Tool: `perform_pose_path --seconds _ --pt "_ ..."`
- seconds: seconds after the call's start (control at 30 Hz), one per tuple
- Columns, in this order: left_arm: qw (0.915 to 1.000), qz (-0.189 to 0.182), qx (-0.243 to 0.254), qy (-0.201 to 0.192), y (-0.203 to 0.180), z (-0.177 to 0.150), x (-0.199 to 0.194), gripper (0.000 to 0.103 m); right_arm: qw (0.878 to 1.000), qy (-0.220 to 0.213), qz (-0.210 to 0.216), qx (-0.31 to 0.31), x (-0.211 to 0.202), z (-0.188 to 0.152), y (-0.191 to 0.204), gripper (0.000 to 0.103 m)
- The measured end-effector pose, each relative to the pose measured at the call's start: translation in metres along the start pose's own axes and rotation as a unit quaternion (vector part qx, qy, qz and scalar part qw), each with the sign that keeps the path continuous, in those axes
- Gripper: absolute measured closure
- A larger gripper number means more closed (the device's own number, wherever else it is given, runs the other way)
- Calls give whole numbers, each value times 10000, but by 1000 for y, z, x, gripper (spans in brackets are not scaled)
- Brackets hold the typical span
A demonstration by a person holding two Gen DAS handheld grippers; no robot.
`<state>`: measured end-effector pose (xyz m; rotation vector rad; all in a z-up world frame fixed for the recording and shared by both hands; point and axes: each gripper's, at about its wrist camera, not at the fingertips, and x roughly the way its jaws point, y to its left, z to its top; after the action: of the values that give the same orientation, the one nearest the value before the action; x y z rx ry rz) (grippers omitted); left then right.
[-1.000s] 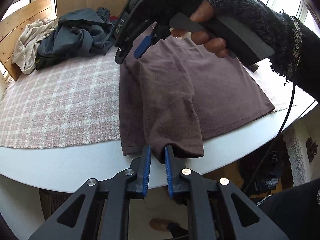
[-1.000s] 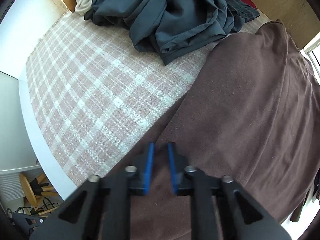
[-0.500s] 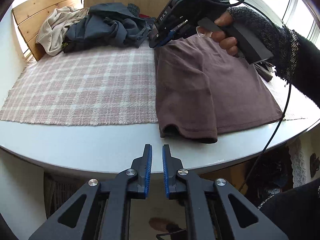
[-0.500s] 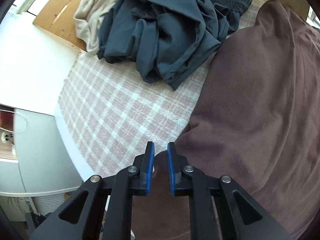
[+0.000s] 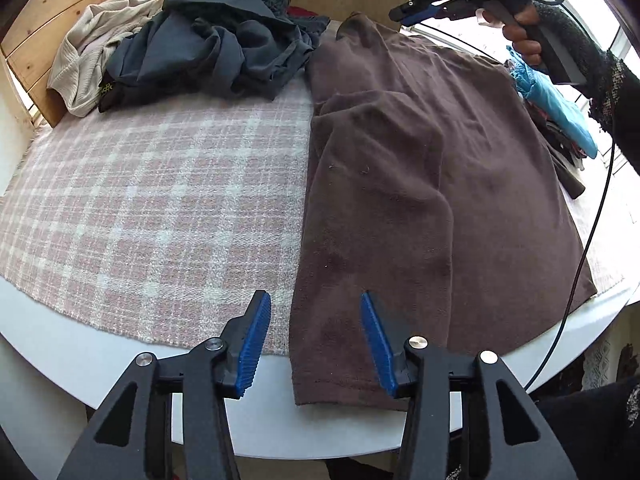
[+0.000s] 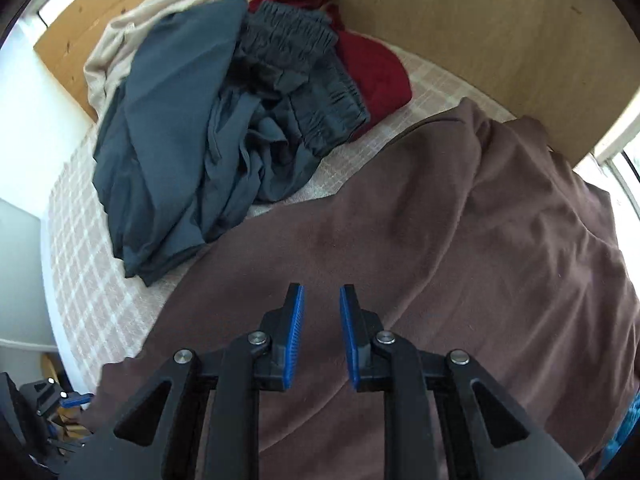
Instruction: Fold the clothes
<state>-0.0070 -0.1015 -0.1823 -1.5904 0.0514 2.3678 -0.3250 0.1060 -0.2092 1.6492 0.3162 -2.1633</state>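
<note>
Our left gripper [image 5: 316,340] hangs spread over the brown shirt [image 5: 420,200], which lies on the checked cloth [image 5: 160,200]; our right gripper [image 6: 320,336] is slightly parted, holding nothing. Grabbing one layer could undo the fold.

Shirt [image 5: 420,184] on cloth's [image 5: 160,200] right, clothes pile [image 5: 208,48] behind, left.

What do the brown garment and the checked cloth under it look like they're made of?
The brown garment looks like soft, matte knit, cotton or a fleecy blend perhaps: it drapes in rounded folds, with bits of lint on it. The checked cloth looks like coarse woven fabric, pink and cream, with a nubby weave and a ragged near edge. The fibre of either cannot be told for certain.
</note>
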Motion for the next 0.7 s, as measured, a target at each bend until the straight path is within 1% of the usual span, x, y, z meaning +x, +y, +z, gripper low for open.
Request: perform_pose_path --seconds 0.03,0.1,0.13,0.17,0.2,0.23,0.27,0.3,0.33,0.37,0.43,0.5,0.57,0.6,0.67,0.7 --pt "9999 8 -46 97 -1 -3 4 58 9994 121 -290 -164 15 7 -1 85" --pt "9995 -1 -182 256 -3 -10 9 59 9997 -36 -247 21 13 22 -17 85" --pt "9995 79 -199 219 -5 -12 8 58 9989 -65 -463 -21 8 29 -20 84" --pt "9993 134 -233 272 -6 -14 7 58 9979 -99 -638 -86 2 36 -22 82" --pt "9989 188 -270 319 -7 -16 7 58 9983 -198 -331 -433 -6 41 -13 82" --pt "9986 239 -314 350 -8 -17 6 58 9961 -229 5 -853 -11 45 -1 77" --pt "9983 284 -360 368 -8 -17 4 58 9907 -146 157 -1346 -11 46 16 71" --pt "9980 310 -412 353 -7 -17 2 58 9826 -62 289 -1832 -10 46 32 55" --pt "9978 326 -453 346 -6 -16 0 58 9732 20 182 -2291 -4 45 47 48" --pt "9978 314 -461 361 -6 -15 1 58 9620 104 82 -2728 2 44 61 48" --pt "9977 291 -478 391 -5 -14 2 58 9476 288 48 -3181 18 46 75 48" --pt "9975 267 -495 420 -3 -12 2 58 9412 547 338 -3318 33 51 79 48" --pt "9971 289 -478 508 -3 -12 5 58 9306 883 694 -3484 47 50 84 48" --pt "9970 287 -472 547 -4 -13 6 58 9230 1006 730 -3641 53 47 88 48" --pt "9971 264 -442 558 -4 -16 5 58 9084 1125 607 -3980 63 38 94 48" --pt "9972 246 -439 562 -5 -17 4 58 9047 1153 564 -4063 66 35 95 48"
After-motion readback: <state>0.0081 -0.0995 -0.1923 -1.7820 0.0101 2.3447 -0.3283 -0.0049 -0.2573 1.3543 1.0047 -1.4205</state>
